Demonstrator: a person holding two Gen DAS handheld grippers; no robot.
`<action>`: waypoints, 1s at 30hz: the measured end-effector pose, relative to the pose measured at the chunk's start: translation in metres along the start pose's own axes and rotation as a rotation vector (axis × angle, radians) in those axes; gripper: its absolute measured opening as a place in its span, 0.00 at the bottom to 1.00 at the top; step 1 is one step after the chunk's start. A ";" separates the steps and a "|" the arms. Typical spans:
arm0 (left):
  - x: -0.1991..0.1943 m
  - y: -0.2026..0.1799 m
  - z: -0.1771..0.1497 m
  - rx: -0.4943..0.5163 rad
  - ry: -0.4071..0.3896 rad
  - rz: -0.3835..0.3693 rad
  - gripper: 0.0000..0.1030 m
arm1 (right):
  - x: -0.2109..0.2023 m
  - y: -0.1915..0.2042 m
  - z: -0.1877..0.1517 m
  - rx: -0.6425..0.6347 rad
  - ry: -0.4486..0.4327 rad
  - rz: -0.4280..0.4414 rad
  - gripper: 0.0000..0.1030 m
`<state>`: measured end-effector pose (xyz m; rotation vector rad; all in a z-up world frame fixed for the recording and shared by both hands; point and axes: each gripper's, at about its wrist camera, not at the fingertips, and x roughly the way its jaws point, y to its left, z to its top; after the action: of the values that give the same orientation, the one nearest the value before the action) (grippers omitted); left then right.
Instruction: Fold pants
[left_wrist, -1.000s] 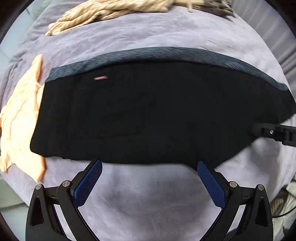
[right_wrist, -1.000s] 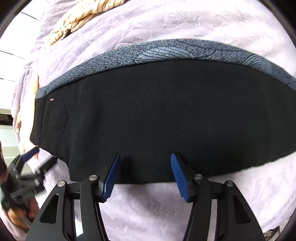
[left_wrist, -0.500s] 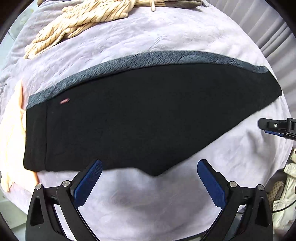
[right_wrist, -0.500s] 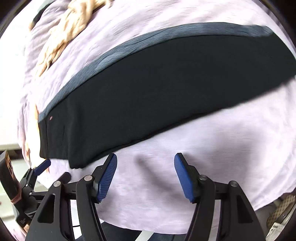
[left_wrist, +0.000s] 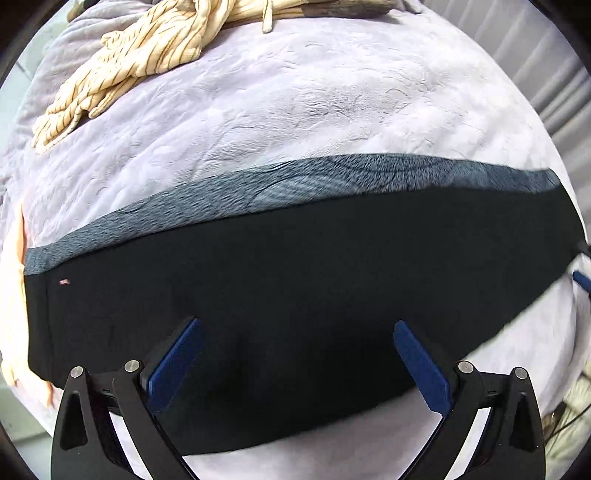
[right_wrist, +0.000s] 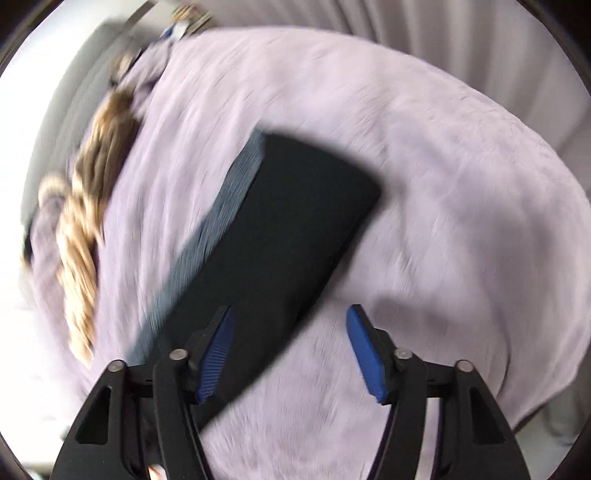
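Since 0.5 s ago, right gripper (right_wrist: 290, 349) swung toward leg end, left gripper (left_wrist: 295, 358) moved in over pants (left_wrist: 295, 295). Both jaws apart, empty, prob. lining up next fold. Pants lie flat on bed (left_wrist: 295, 110), leg end at 12 o'clock in right view; striped garment (left_wrist: 129, 62) at 10 o'clock.

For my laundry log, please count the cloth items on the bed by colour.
Black with a grey stripe: 1, the pants
Cream with dark stripes: 1, the crumpled garment
Peach: 1, the cloth at the left edge
Lilac: 1, the bed cover
Total: 4
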<state>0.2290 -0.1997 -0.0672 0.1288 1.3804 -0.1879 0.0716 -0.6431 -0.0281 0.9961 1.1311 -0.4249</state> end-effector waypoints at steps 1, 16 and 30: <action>0.002 -0.001 0.001 -0.010 0.004 0.008 1.00 | 0.008 -0.009 0.011 0.023 0.006 0.004 0.52; 0.032 -0.030 0.000 0.026 0.086 0.116 1.00 | 0.047 -0.038 0.035 0.043 0.118 0.134 0.29; 0.055 -0.083 0.090 0.014 -0.042 0.085 1.00 | 0.050 -0.036 0.011 -0.021 0.167 0.246 0.43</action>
<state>0.3077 -0.3018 -0.1030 0.1935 1.3292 -0.1287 0.0718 -0.6622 -0.0884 1.1522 1.1410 -0.1335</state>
